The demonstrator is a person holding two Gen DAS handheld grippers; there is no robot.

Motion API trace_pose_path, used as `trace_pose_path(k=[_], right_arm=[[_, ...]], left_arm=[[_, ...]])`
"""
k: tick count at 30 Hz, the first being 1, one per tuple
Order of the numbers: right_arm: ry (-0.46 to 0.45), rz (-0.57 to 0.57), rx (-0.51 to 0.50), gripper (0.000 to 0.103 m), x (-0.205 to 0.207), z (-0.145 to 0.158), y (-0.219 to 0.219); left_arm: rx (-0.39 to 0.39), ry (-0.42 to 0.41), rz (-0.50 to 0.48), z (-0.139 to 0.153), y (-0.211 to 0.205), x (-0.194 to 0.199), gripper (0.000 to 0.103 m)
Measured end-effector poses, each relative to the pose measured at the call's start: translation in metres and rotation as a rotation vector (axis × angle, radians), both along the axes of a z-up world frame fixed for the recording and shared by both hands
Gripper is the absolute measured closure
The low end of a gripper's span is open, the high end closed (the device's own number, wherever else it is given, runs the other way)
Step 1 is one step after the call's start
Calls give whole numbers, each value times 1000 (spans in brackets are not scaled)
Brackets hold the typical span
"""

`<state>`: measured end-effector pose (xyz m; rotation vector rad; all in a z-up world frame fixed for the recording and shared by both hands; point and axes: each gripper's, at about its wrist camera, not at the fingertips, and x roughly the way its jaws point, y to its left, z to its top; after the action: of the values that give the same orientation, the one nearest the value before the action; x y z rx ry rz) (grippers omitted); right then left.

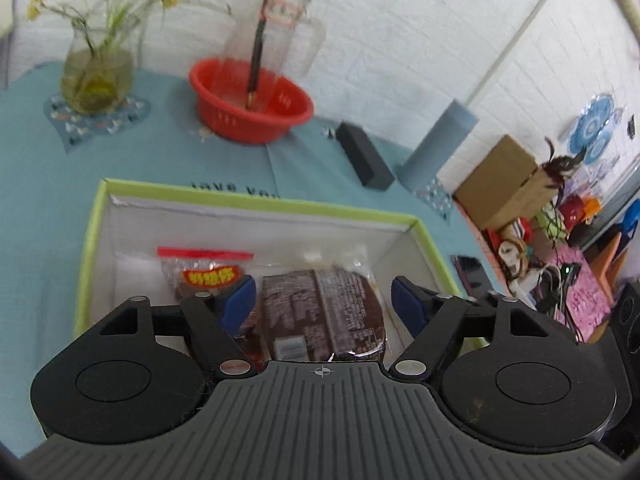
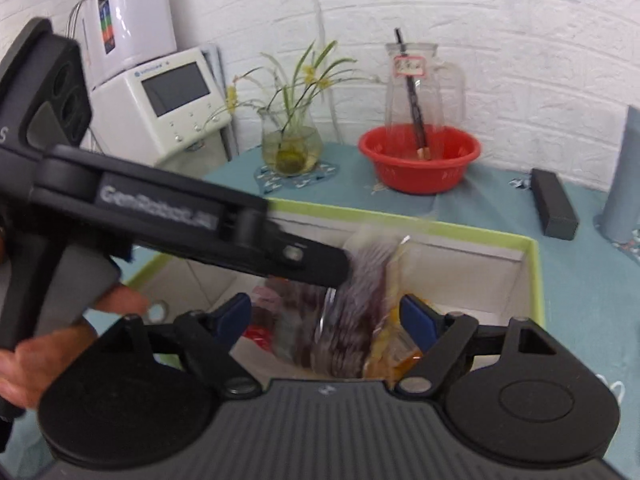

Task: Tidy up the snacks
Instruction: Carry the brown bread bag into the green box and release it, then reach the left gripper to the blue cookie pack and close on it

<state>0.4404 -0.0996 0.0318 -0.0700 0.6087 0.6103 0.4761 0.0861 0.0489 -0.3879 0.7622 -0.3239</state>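
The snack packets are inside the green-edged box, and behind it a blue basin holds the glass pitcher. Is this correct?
Not quite: the basin is red, not blue, as the left wrist view shows clearly. The rest holds: the snack packets lie inside the green-edged box, and the glass pitcher stands in the basin behind it.

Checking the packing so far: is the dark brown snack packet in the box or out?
In: dark brown snack packet lies inside the green-rimmed box.

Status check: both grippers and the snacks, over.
Left gripper open over the dark brown snack packet in the green-rimmed white box. Right gripper open. Left gripper crosses the right's view.
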Motion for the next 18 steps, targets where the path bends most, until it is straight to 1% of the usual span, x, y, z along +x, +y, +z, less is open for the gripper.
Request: trace_pose_path(k=[1, 2, 4, 5, 9, 10, 14, 15, 18], right_arm=[[-25, 1, 13, 10, -9, 3, -7], [-47, 6, 24, 10, -18, 5, -16], [-77, 13, 38, 10, -37, 9, -30], [-85, 16, 46, 10, -49, 11, -37], [-73, 11, 108, 9, -96, 9, -62], [-67, 4, 128, 9, -109, 7, -67], [-54, -25, 214, 9, -161, -2, -86], [-50, -37, 224, 1, -172, -4, -89], [-47, -70, 209, 2, -203, -12, -90]], left_arm=[[-2, -29, 7, 4, 4, -10, 30], [-1, -49, 9, 8, 6, -18, 27], [3, -87, 5, 16, 7, -38, 26], [3, -100, 1, 19, 8, -48, 24], [-16, -127, -44, 21, -1, -95, 18], [-17, -127, -52, 18, -4, -105, 16], [-13, -104, -60, -1, -16, -149, 16], [-17, -94, -50, -7, -17, -160, 16], [-42, -60, -23, -23, -17, -187, 16]])
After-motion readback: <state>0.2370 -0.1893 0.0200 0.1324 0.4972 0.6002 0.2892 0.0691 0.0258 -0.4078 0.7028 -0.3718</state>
